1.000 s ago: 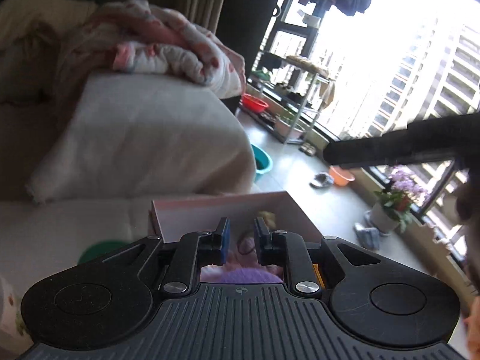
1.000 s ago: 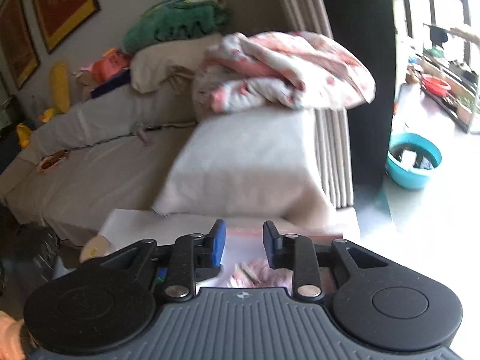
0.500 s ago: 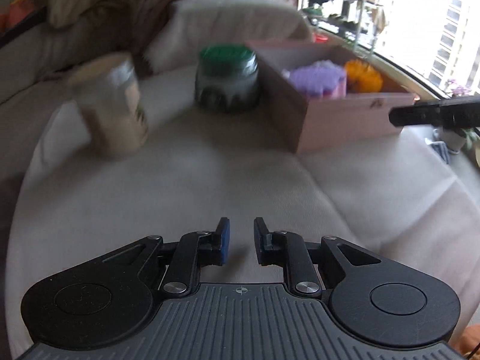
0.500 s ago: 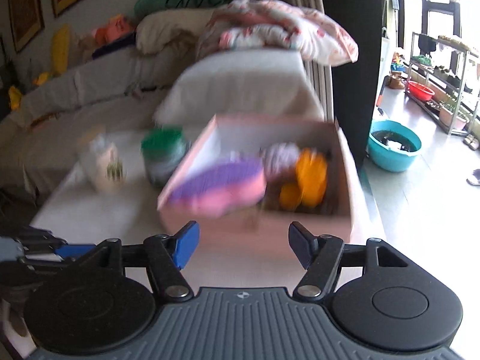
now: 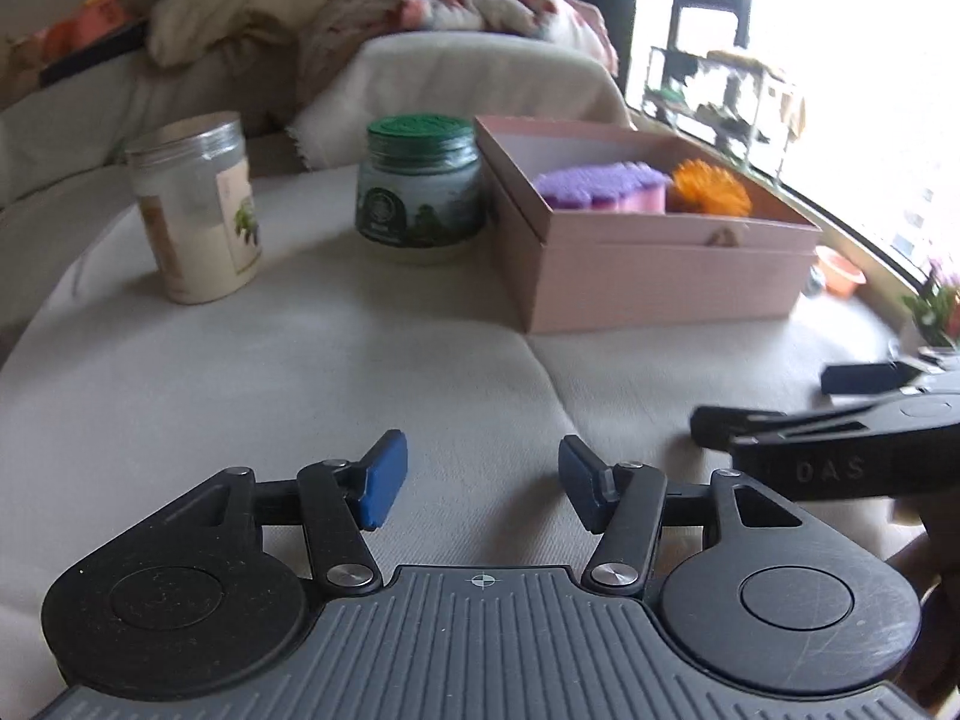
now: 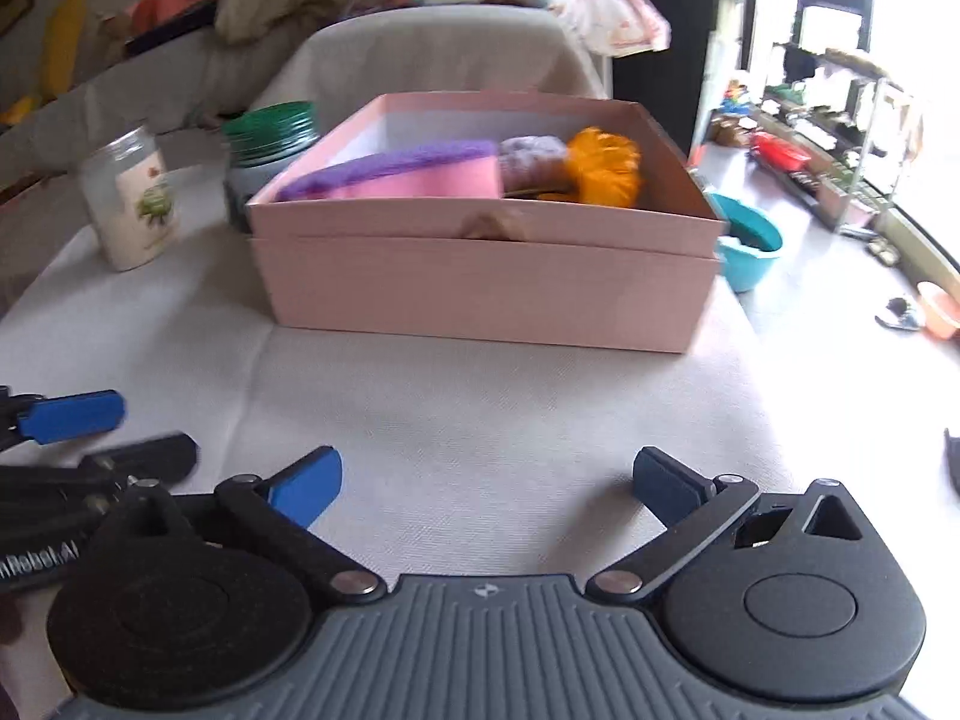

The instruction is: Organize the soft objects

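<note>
A pink cardboard box (image 5: 660, 276) (image 6: 480, 288) stands on the white cloth-covered table (image 5: 300, 372). Inside it lie a purple and pink sponge (image 5: 600, 189) (image 6: 414, 177), a greyish fluffy piece (image 6: 531, 153) and an orange fluffy ball (image 5: 711, 186) (image 6: 603, 165). My left gripper (image 5: 480, 486) is open and empty, low over the table in front of the box. My right gripper (image 6: 486, 483) is open wide and empty, also in front of the box. Each gripper shows at the edge of the other's view.
A green-lidded glass jar (image 5: 420, 186) (image 6: 264, 150) stands left of the box, and a clear jar with white contents (image 5: 195, 210) (image 6: 132, 198) further left. A cushion (image 5: 468, 78) with bedding is behind. Floor with a teal basin (image 6: 747, 246) lies right.
Both grippers pulled back from above the box to low over the table in front of it. Both jaws opened wider; the right opened first. The sponge now lies in the box.
</note>
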